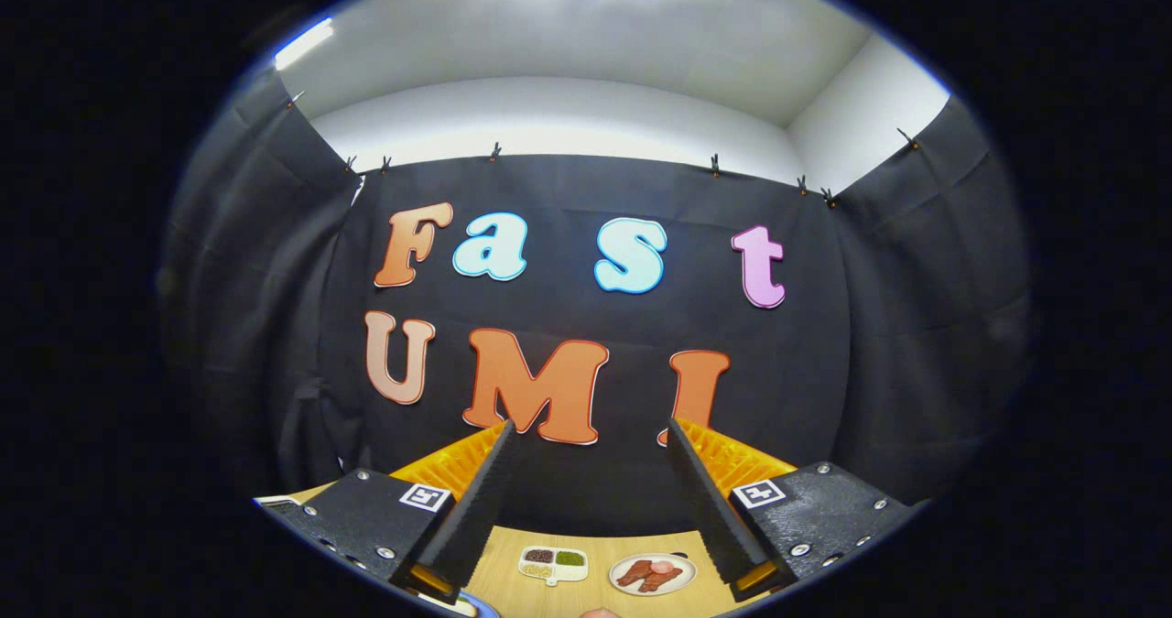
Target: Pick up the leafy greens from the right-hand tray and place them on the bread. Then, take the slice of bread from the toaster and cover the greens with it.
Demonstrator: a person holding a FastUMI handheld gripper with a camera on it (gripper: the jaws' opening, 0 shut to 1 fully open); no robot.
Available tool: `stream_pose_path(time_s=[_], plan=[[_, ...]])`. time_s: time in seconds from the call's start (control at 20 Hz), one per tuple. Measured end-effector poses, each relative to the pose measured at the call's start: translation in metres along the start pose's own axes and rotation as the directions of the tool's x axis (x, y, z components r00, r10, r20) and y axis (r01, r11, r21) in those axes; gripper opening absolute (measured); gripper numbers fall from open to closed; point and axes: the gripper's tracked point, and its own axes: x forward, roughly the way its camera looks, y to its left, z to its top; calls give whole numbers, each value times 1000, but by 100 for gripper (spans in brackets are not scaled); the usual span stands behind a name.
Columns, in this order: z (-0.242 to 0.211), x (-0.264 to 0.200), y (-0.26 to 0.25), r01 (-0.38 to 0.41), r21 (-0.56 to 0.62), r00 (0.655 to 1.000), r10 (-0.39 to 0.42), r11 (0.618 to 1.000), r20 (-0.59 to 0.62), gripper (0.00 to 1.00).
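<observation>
Claw [586, 435] open, fingers wide apart, holding nothing, raised toward booth wall; between them on the far bench [513, 590] sit a small compartment tray [553, 564] and, right of it, a plate [652, 574].

Gripper [586, 439] spread: matt black textured pads [476, 499], orange ribbed plastic. Table [595, 545] smooth light wood. Glossy white plate [652, 574].
</observation>
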Motion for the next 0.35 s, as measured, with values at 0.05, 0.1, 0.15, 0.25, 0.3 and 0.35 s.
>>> stream_pose_path(time_s=[0.05, 0.1, 0.15, 0.25, 0.3, 0.35], plan=[[2, -1, -1, 9, -12, 1000, -9, 1000, 4, 96], [3, -1, -2, 15, -23, 1000, -15, 1000, 8, 97], [5, -2, -3, 23, -32, 1000, -22, 999, 11, 97], [11, -6, -9, 33, -39, 999, -32, 999, 16, 97], [13, -8, -10, 33, -37, 999, -32, 999, 21, 98], [15, -10, -10, 30, -35, 999, -29, 999, 26, 98]])
